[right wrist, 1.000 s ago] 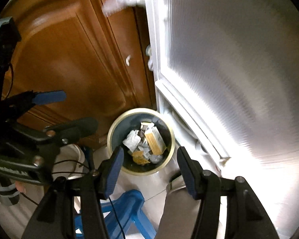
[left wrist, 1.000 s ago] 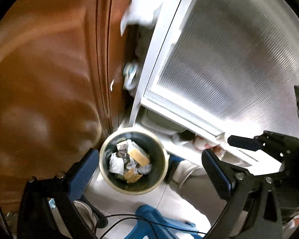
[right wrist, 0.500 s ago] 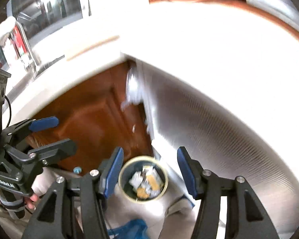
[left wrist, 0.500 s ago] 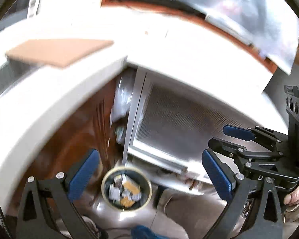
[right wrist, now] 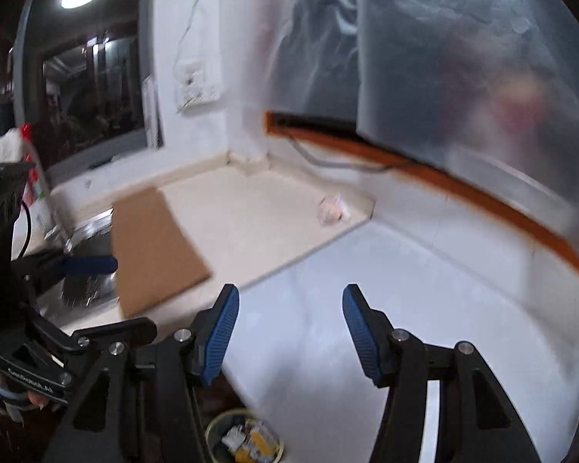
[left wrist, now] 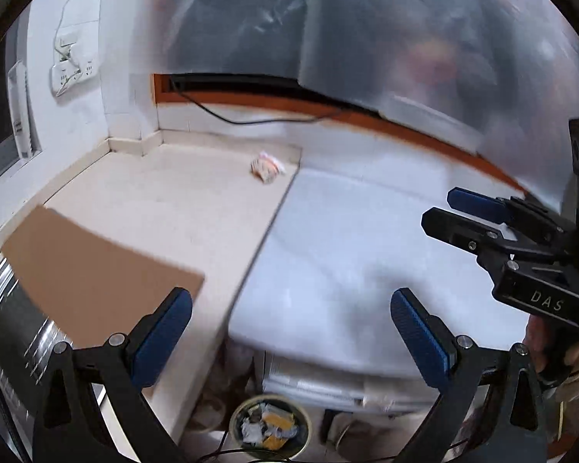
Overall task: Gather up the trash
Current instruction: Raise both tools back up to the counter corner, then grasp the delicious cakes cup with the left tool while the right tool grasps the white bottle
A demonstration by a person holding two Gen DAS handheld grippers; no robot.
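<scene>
A small crumpled pinkish wrapper [left wrist: 267,166] lies at the far edge of the beige countertop [left wrist: 181,208]; it also shows in the right wrist view [right wrist: 332,208]. A round bin [left wrist: 269,428] with several scraps in it stands on the floor below the counter, also in the right wrist view [right wrist: 246,440]. My left gripper [left wrist: 291,337] is open and empty above the counter's front edge. My right gripper [right wrist: 289,333] is open and empty over the white surface [right wrist: 347,308]. Each gripper shows in the other's view, the right [left wrist: 459,212] and the left [right wrist: 92,266].
A flat brown cardboard sheet [left wrist: 92,270] lies on the counter's left, partly over a metal sink [right wrist: 88,281]. Clear plastic sheeting [left wrist: 405,38] hangs behind. A wall socket [left wrist: 73,69] and a black cable [left wrist: 251,117] are at the back. A window [right wrist: 92,92] is to the left.
Both grippers have swung up from looking down at the bin on the floor to facing the countertop; the wrapper and the cardboard have come into view. Both stay open.
</scene>
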